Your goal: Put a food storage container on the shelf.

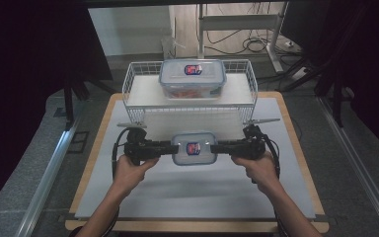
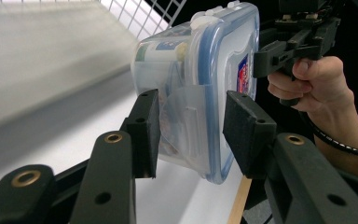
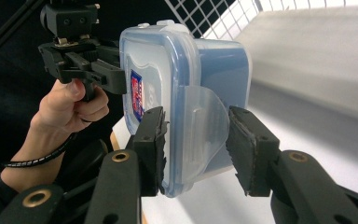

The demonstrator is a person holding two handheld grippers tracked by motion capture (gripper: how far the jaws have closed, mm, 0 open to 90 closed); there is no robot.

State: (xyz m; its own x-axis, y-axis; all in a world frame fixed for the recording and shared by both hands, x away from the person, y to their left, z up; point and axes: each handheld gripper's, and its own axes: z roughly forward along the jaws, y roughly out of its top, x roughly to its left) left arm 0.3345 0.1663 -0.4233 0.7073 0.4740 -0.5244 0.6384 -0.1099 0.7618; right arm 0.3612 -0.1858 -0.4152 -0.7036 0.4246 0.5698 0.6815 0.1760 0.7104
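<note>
I've got the small container lifted just above the tabletop, in front of the wire basket. My left claw clamps its left end flap, my right claw clamps the right one. A bigger container sits in the basket.

Bare table is left open across the lower middle of the high view. Passage toward the top is blocked by the wire basket and the larger container in it.
</note>
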